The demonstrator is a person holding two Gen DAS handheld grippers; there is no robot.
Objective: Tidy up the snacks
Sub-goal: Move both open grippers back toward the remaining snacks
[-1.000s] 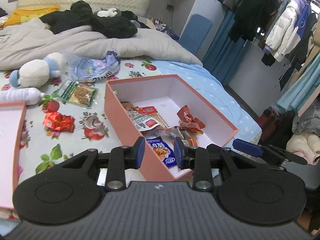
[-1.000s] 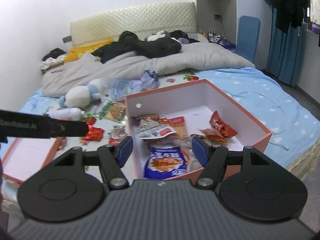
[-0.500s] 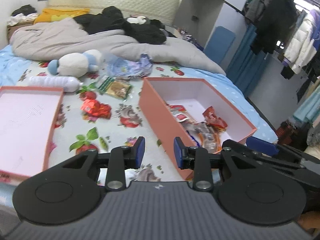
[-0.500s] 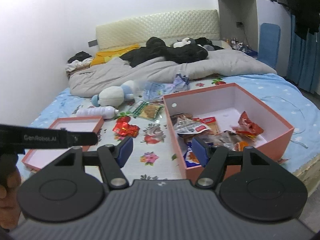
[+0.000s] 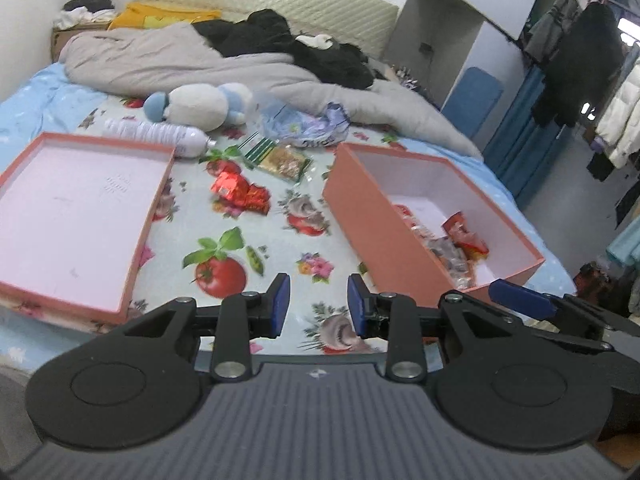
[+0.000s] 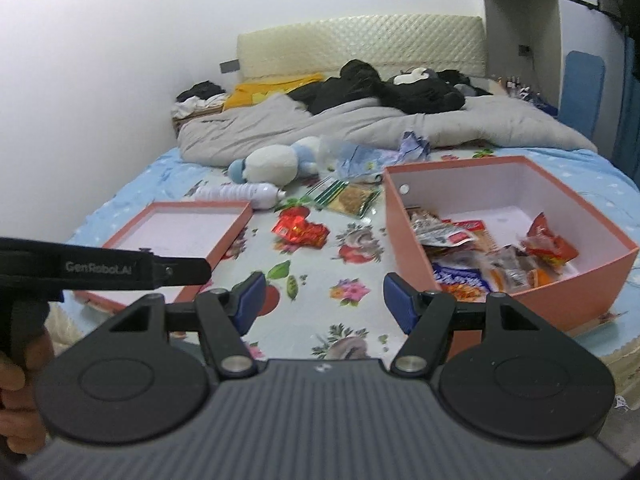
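Both tools, left tool (image 5: 313, 300) and right tool (image 6: 324, 297), hang apart and empty, between picks; next, I judge, comes the red snack packet (image 5: 240, 194) at twelve o'clock, bound for the box (image 5: 376, 232).

I see a bed with a flowered sheet (image 5: 224, 236) and a rumpled grey duvet (image 6: 360, 124) under black clothes (image 6: 384, 88). A white-and-blue plush toy (image 5: 200, 104) lies just beside a plastic bottle (image 5: 156, 136). Coats (image 5: 580, 60) hang on the right.
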